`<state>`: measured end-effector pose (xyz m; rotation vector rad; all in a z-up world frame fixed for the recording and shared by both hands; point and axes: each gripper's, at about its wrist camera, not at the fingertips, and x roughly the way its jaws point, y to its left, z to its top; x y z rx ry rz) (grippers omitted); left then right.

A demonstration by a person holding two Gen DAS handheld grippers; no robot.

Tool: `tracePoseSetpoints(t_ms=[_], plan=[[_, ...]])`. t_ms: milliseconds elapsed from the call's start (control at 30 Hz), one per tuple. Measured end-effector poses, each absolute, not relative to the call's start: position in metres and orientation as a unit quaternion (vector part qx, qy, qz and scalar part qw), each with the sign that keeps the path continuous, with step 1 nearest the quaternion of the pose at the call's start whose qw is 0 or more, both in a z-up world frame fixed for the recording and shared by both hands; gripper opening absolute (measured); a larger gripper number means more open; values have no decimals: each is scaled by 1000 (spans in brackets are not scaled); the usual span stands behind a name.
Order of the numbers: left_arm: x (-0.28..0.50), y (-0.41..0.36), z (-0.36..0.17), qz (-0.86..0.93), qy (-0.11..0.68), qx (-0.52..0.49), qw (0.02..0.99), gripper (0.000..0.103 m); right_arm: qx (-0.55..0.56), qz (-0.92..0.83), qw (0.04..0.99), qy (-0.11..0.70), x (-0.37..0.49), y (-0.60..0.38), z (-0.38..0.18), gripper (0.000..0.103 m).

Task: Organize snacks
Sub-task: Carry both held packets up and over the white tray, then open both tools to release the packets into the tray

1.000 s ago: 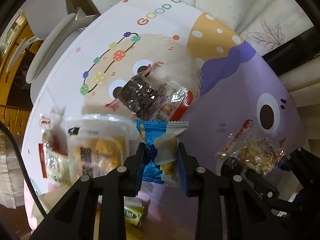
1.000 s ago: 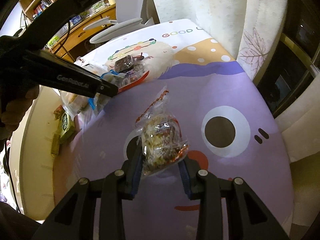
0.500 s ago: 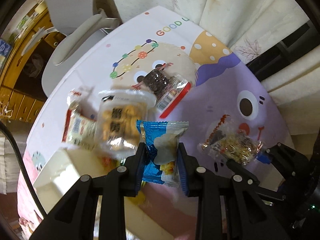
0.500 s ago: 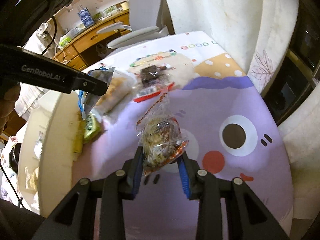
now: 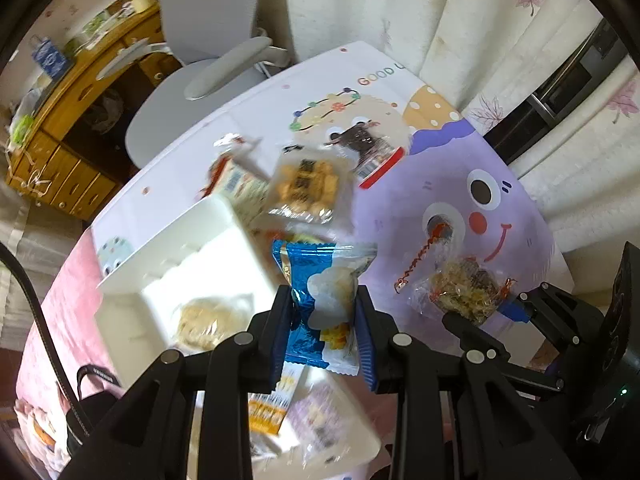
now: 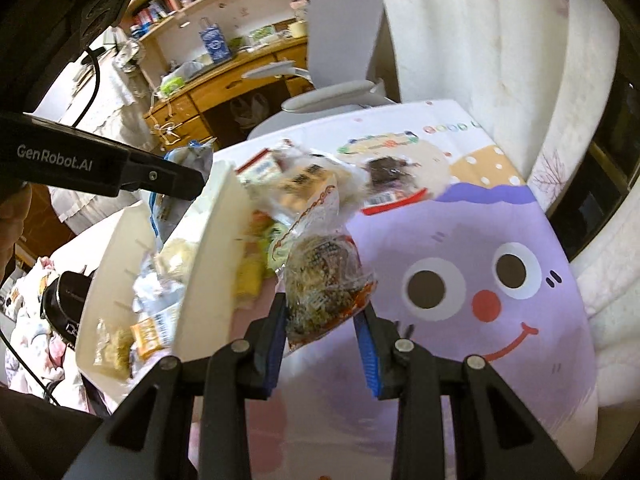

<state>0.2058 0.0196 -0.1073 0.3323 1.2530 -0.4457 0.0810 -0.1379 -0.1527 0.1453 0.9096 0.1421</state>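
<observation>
My left gripper [image 5: 322,312] is shut on a blue and white snack packet [image 5: 320,300], held in the air beside the near corner of a white bin [image 5: 224,216]. A clear bag of brown and yellow snack mix [image 6: 320,276] sits pinched in my right gripper [image 6: 322,322], lifted above the purple cartoon mat [image 6: 460,224]. The same bag [image 5: 460,292] and the right gripper show at the right of the left wrist view. In the right wrist view the left gripper's arm [image 6: 100,168] reaches over the white bin [image 6: 216,240] with the blue packet [image 6: 192,156].
Several snacks lie on the mat beyond the bin: a tub of yellow crackers [image 5: 308,184], a dark chocolate pack [image 5: 364,140] and a red-edged packet [image 5: 380,168]. The bin holds several wrapped snacks [image 6: 132,332]. A grey chair [image 5: 224,60] and wooden desk [image 5: 60,120] stand behind.
Both grippers have risen and drawn back from the mat with their packets still held. The white bin has come into view below and to the left.
</observation>
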Motion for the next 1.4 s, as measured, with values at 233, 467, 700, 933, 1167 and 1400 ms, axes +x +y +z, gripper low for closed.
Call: tracePoseSetpoints(t_ms=[233, 467, 700, 933, 1167, 1400], plan=[[172, 75, -89, -191, 568, 131, 790, 29, 56, 86, 900, 423, 55, -93, -136, 33], [143, 131, -86, -182, 566, 105, 797, 29, 36, 104, 903, 415, 35, -48, -129, 33], [123, 181, -93, -171, 566, 76, 803, 29, 12, 118, 906, 407, 19, -4, -125, 33], [105, 220, -106, -174, 560, 48, 808, 38, -18, 143, 903, 405, 7, 36, -132, 34], [91, 232, -116, -168, 564, 28, 808, 68, -51, 150, 893, 420, -3, 58, -136, 41], [75, 229, -119, -144, 567, 32, 811, 79, -38, 124, 893, 430, -7, 44, -130, 45]])
